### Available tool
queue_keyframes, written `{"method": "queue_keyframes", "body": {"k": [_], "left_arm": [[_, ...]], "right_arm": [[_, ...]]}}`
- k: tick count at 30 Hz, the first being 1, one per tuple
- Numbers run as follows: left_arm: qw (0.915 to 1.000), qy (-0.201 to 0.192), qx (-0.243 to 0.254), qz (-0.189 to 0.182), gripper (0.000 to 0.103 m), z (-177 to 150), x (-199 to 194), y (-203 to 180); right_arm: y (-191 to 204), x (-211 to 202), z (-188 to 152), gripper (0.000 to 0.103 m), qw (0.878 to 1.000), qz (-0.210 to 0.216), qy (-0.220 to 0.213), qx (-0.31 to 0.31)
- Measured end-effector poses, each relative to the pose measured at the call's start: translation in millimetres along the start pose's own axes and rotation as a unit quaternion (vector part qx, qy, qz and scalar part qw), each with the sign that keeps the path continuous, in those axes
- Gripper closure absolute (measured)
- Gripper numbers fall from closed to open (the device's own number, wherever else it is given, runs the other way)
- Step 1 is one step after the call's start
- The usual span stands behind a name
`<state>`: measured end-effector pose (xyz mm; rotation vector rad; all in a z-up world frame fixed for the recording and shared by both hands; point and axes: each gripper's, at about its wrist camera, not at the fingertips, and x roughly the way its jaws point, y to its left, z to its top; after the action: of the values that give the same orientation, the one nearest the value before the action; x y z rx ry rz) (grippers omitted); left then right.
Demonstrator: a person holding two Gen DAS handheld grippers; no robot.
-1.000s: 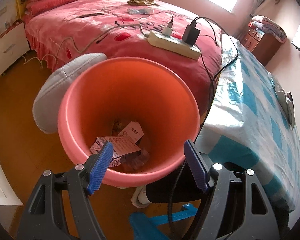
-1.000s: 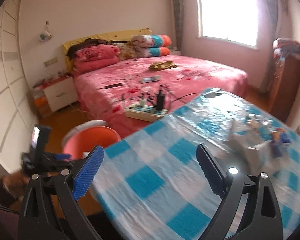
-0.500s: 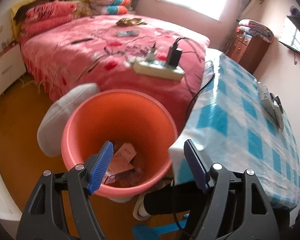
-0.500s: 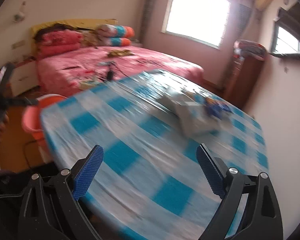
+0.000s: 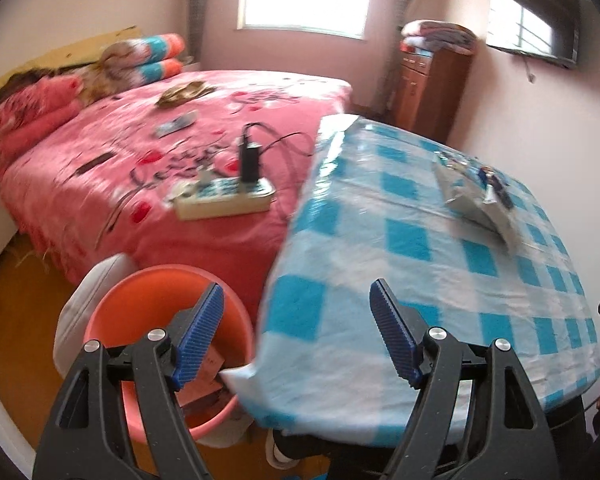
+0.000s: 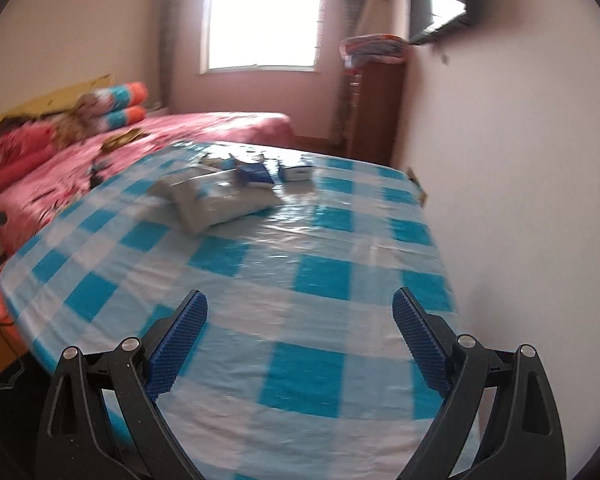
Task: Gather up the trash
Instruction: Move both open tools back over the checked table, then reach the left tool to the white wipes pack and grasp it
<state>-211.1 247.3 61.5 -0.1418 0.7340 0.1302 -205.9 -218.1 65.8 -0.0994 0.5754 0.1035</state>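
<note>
A pink trash bucket (image 5: 140,300) with paper scraps (image 5: 208,364) inside stands on the floor left of a table with a blue checked cloth (image 5: 420,272). A pile of silvery and blue wrappers (image 5: 476,200) lies on the table's far part; in the right wrist view it (image 6: 220,196) lies ahead with a small blue and white box (image 6: 296,172) beside it. My left gripper (image 5: 296,332) is open and empty, above the bucket's rim and the table's corner. My right gripper (image 6: 300,340) is open and empty over the table's near end.
A pink bed (image 5: 160,152) carries a power strip with a charger (image 5: 224,196) and cables. A grey cushion (image 5: 80,312) leans by the bucket. A brown cabinet (image 5: 428,84) stands at the back wall. A white wall (image 6: 520,160) borders the table's right side.
The left gripper rose and turned right from over the bucket toward the table. The right gripper swung right from the bed side to face along the table. Both stayed open.
</note>
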Motion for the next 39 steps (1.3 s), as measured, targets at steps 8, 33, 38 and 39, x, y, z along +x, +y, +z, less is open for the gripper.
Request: {"method": "queue_keyframes", "body": {"k": [8,33,38,39], "left_arm": [[0.9978,0.006,0.053,-0.040,0.027,15,14,-50],[0.9677,0.049,0.190,-0.158,0.027,62,109,-209],[0.9507,0.043,0.253,-0.174,0.027,72,119,-245],[0.9479,0.044,0.261,-0.177,0.027,74,120,-249]], "right_arm": [[-57,9,-16,0.010,0.993,-0.016,0.021,0.115],[-50,96,46,0.010,0.983,0.058,0.072,0.158],[-42,116,65,0.010,0.982,0.095,0.075,0.146],[-40,121,70,0.010,0.982,0.103,0.076,0.142]]}}
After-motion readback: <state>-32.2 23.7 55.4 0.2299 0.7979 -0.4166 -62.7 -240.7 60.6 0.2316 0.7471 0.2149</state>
